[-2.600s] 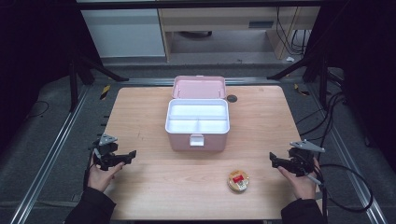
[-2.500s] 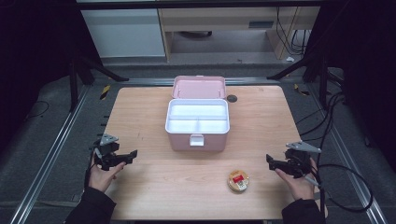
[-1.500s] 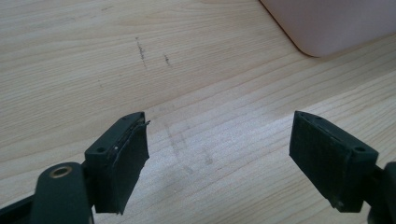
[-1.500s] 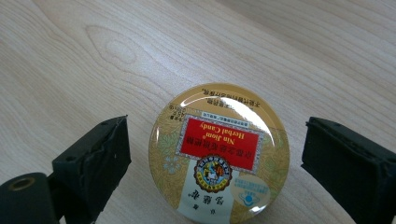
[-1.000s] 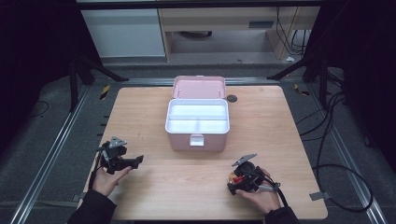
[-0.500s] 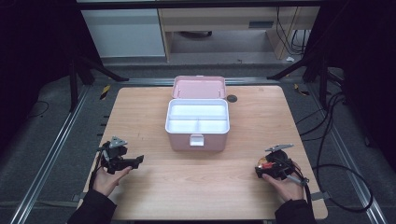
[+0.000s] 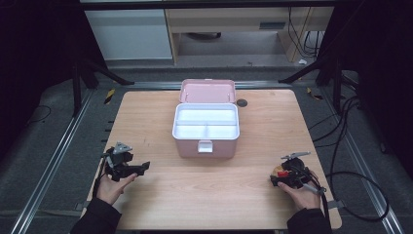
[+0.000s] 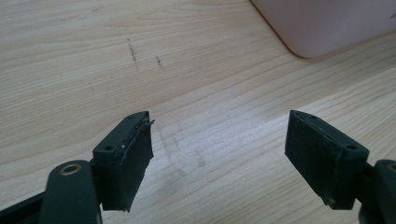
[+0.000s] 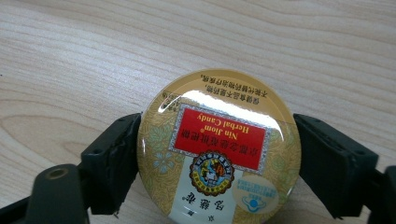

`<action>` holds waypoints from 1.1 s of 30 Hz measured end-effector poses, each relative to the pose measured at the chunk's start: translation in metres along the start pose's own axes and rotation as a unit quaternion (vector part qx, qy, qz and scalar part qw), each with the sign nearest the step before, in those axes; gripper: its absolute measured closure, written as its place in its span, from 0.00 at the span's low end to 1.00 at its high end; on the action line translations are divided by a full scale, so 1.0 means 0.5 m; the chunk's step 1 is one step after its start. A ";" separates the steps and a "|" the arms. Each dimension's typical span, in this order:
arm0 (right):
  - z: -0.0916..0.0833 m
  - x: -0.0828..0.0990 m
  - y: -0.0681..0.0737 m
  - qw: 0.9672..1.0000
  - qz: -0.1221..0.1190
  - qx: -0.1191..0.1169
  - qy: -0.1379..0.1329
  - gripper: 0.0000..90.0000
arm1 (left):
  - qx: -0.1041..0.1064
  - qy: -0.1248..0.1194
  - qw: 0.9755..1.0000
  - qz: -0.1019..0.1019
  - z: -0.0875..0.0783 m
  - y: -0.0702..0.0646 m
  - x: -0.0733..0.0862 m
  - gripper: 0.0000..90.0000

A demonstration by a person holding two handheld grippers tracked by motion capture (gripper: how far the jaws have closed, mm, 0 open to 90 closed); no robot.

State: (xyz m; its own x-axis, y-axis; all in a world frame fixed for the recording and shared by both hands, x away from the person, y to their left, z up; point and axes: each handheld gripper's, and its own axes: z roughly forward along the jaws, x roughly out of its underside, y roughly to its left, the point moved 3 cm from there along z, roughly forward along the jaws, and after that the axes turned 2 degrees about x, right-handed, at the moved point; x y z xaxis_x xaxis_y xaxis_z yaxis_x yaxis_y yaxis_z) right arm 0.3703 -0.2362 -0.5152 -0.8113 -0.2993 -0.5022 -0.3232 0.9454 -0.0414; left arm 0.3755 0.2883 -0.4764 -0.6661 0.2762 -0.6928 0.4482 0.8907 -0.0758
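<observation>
One candy tin [image 9: 218, 151], round and gold with a red label, is clamped between my right fingers [image 9: 111, 161], label up, above the bench [image 7: 160, 112] at roughly 4 o'clock from the pink box [image 7: 206, 128]. Right gripper [image 7: 286, 175] is near the bench's right edge. Left gripper [image 8: 219, 161] is spread wide over bare wood, holding nothing, at 8 o'clock from the box.

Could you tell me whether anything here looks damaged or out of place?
One small thing: on the left gripper, the pad of one jaw looks frayed and lifting at its top edge. The candy tin sits squarely in the right gripper, and the pink box looks intact.
</observation>
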 end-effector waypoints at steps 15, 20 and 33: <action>-0.110 -0.169 0.052 0.980 0.017 -0.051 -0.192 0.25 | 0.024 -0.069 0.996 0.052 -0.009 -0.067 -0.191 0.31; -0.123 -0.238 0.091 0.973 0.006 -0.070 -0.218 0.30 | 0.034 -0.066 0.996 0.055 0.017 -0.085 -0.241 0.33; -0.064 -0.318 0.160 0.973 -0.015 -0.103 -0.207 0.48 | 0.034 -0.041 0.997 0.055 0.107 -0.099 -0.256 0.50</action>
State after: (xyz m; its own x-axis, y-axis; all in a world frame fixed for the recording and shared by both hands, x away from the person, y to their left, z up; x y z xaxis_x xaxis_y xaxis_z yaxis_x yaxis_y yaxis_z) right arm 0.4579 -0.1169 -0.4108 -0.5482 -0.2088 -0.8099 -0.4697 0.8781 0.0916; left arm 0.4704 0.1895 -0.4224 -0.5606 0.3385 -0.7557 0.5574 0.8291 -0.0421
